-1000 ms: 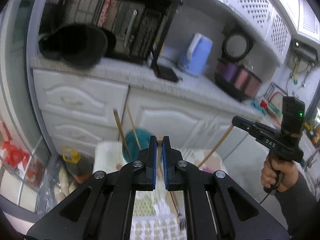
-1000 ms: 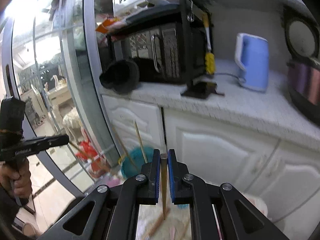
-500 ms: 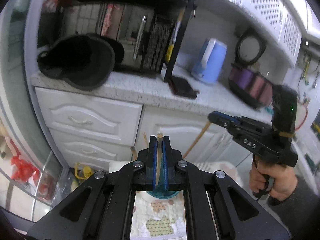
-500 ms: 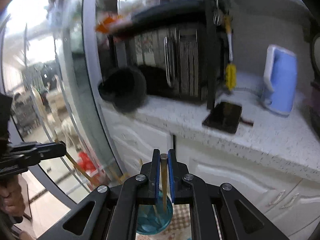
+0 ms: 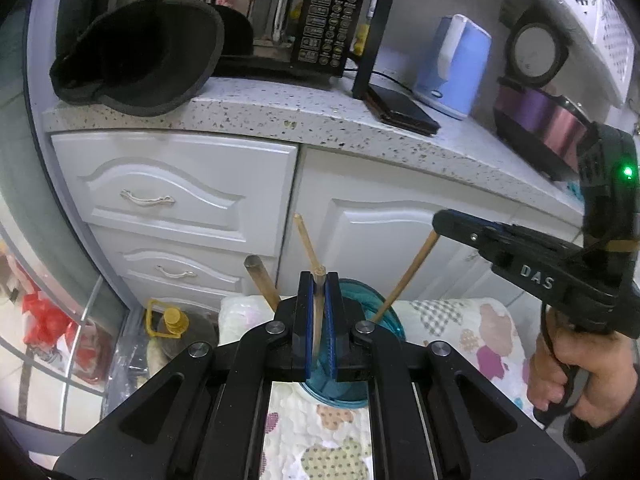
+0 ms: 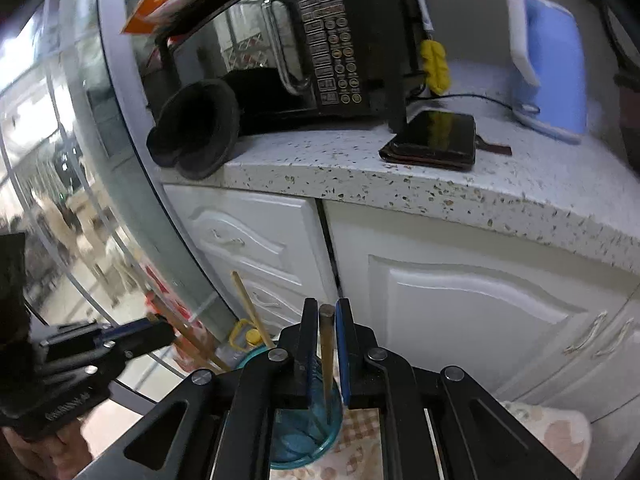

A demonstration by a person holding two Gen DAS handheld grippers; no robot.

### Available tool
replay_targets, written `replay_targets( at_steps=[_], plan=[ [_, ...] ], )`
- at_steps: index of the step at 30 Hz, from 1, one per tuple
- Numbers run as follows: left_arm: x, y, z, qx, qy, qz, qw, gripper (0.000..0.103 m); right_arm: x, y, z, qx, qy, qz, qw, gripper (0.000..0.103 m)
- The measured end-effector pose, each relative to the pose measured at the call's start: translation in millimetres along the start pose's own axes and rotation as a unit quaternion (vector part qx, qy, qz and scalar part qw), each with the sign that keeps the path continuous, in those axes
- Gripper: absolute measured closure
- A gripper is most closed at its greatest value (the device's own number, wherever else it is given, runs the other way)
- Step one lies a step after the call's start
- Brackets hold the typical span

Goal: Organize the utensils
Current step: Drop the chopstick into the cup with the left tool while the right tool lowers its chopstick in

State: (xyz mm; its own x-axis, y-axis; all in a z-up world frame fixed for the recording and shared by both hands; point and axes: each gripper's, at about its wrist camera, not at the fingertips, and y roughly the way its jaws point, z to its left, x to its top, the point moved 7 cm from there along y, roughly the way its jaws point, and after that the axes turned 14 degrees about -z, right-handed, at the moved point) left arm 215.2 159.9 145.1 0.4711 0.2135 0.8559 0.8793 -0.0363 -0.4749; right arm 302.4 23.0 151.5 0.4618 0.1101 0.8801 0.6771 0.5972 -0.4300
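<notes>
A teal glass cup (image 5: 376, 300) stands on a patterned cloth (image 5: 472, 332), with two wooden-handled utensils (image 5: 260, 280) leaning in it. My left gripper (image 5: 319, 280) is shut on a thin wooden stick (image 5: 318, 308) right above the cup. In the right wrist view the cup (image 6: 298, 436) sits below my right gripper (image 6: 327, 312), whose jaws stand slightly apart around a wooden stick (image 6: 326, 344) that reaches down into the cup. The right gripper also shows in the left wrist view (image 5: 444, 222), with its stick (image 5: 408, 276) slanting into the cup.
White cabinets (image 5: 180, 196) stand behind the cup under a speckled counter (image 5: 280, 116). On it are a microwave (image 6: 320, 40), a black hat (image 5: 140, 52), a phone (image 6: 436, 136), a blue kettle (image 5: 460, 64) and a purple pot (image 5: 544, 128). A glass door (image 6: 80, 160) is at left.
Both grippers moved forward and down over the teal cup with their sticks. The right gripper's jaws have widened a little, and its stick now reaches into the cup.
</notes>
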Motion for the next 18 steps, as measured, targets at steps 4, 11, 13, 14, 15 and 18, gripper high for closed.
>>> replay_targets(
  at_steps=[4,11,13,14,15,18],
  plan=[
    [1,0,5,0.016,-0.008,-0.003,0.9998,0.087,0,-3,-1,-0.009,-0.003,-0.005,1.000,0.070],
    [3,-12,11,0.035,-0.017,-0.016,0.9991,0.059,12,-24,3,-0.016,-0.015,-0.035,0.999,0.067],
    [5,-19,12,0.042,-0.016,-0.025,0.9987,0.052,15,-34,6,-0.023,-0.022,-0.047,0.998,0.065],
    [6,-22,11,0.044,-0.014,-0.028,0.9986,0.052,16,-38,8,-0.024,-0.023,-0.052,0.998,0.064],
    [7,-25,11,0.046,-0.013,-0.029,0.9984,0.051,17,-41,8,-0.027,-0.027,-0.056,0.998,0.064],
    [7,-39,8,0.052,-0.009,-0.037,0.9979,0.049,16,-55,8,-0.051,-0.040,-0.066,0.996,0.059]
  ],
)
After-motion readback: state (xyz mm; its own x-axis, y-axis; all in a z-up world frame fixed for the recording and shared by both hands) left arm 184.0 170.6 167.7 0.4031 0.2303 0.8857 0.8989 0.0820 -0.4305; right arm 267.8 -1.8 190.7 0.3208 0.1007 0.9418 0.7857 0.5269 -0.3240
